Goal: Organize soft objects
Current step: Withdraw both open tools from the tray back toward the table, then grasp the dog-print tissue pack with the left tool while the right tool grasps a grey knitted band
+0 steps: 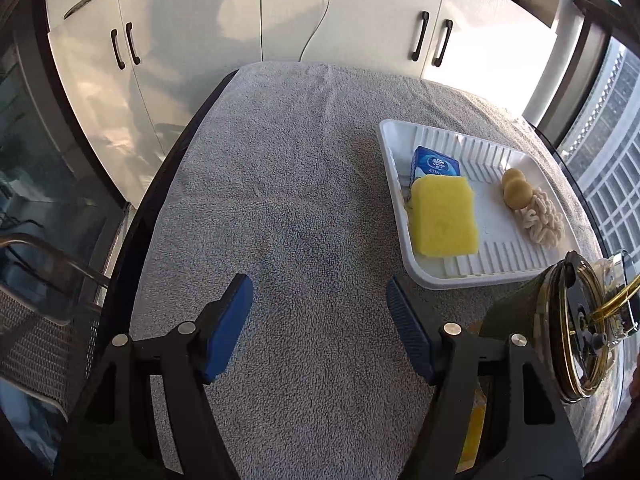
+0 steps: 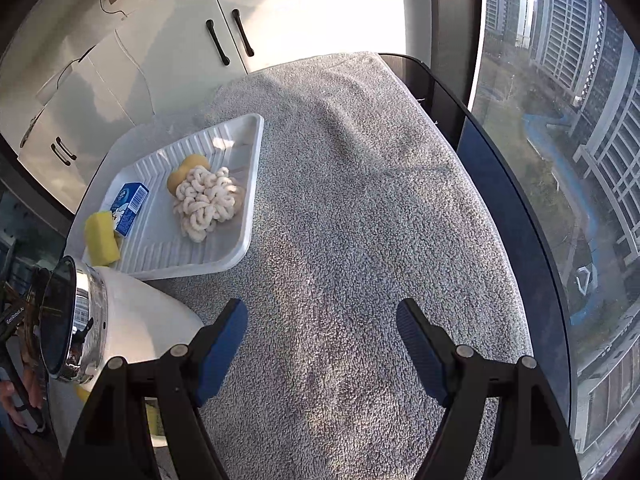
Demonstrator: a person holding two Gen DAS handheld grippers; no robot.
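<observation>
**A:** Status on the tools?

**B:** We're holding the left gripper point(image 1: 320, 328) with its jaws spread wide, blue pads point(image 1: 228, 328) well apart, nothing between them. It's hovering over bare towel. Right gripper point(image 2: 320, 348) is the same: fully spread, gripping nothing, touching nothing we can see.

**A:** Where are the soft objects sitting?

**B:** All in the white ribbed tray point(image 1: 472, 276), which we're seeing ahead and to the right of the left gripper, and ahead-left of the right one. The yellow sponge point(image 1: 444, 216) is lying flat at the tray's left side. The blue tissue pack point(image 1: 436, 162) is sitting just behind it, touching it. The two yellow balls point(image 1: 516, 189) are sitting together, and the cream knotted bundle point(image 1: 544, 220) is resting against them.

**A:** Confirmed from the right wrist?

**B:** Yes. The bundle point(image 2: 206, 200) is partly covering the balls point(image 2: 188, 172) there. The sponge point(image 2: 102, 238) and tissue pack point(image 2: 130, 208) are sitting at the tray's point(image 2: 240, 248) left end.

**A:** Surface and room?

**B:** We're working over a grey terry towel point(image 1: 304, 184) covering a dark-edged table point(image 2: 520, 208). White cabinets with black handles point(image 1: 432, 38) are standing behind it. A window point(image 2: 568, 100) is running along the right side, showing high-rise buildings and grounds below.
</observation>
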